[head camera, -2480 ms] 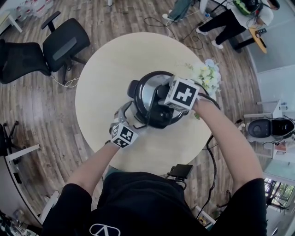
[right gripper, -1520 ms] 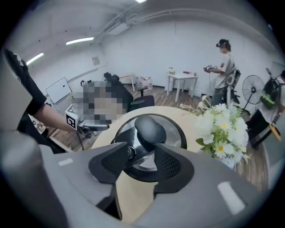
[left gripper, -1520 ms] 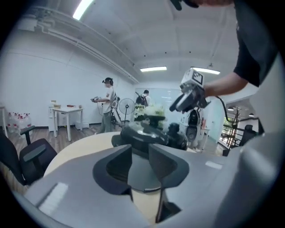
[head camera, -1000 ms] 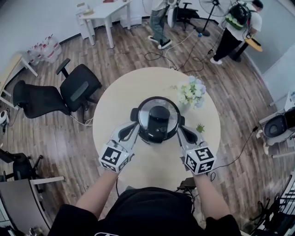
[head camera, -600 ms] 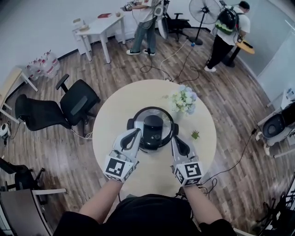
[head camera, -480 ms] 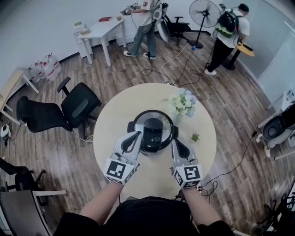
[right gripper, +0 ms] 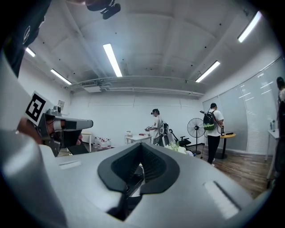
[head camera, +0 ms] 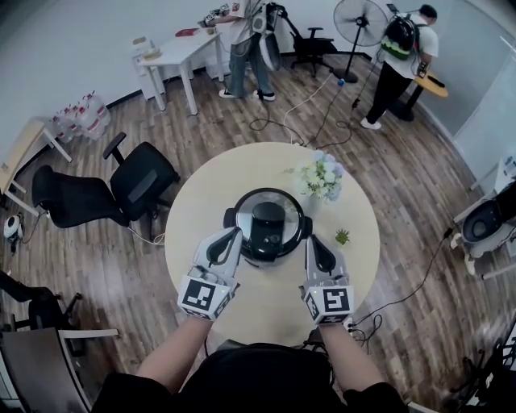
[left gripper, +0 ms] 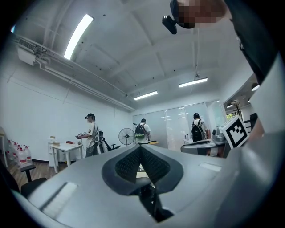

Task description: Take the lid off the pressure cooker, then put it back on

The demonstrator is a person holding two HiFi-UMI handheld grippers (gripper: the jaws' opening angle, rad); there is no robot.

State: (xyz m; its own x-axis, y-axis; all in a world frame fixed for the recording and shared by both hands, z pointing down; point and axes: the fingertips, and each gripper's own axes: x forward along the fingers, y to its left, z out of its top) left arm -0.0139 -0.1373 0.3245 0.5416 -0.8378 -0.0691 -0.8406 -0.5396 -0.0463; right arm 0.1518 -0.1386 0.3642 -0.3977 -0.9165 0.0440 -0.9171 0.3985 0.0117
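The pressure cooker (head camera: 268, 226) stands in the middle of the round table (head camera: 201, 202), its steel lid with a black handle (head camera: 268, 219) on top. My left gripper (head camera: 232, 235) hovers at the cooker's near-left side. The right gripper (head camera: 311, 241) hovers at its near-right side. Both point level, away from me, and touch nothing. In the left gripper view the jaws (left gripper: 141, 151) are shut and bare. The right gripper view shows the same: jaws (right gripper: 140, 149) shut with nothing between them. Neither gripper view shows the cooker.
A vase of pale flowers (head camera: 321, 177) and a tiny green plant (head camera: 343, 237) sit on the table right of the cooker. Black office chairs (head camera: 141, 184) stand to the left. People, a fan (head camera: 359, 18) and a white desk (head camera: 181, 44) are at the back.
In the earliest frame the right gripper was over the lid's handle and the left was at the cooker's side. Both have since drawn back to its near sides and risen slightly.
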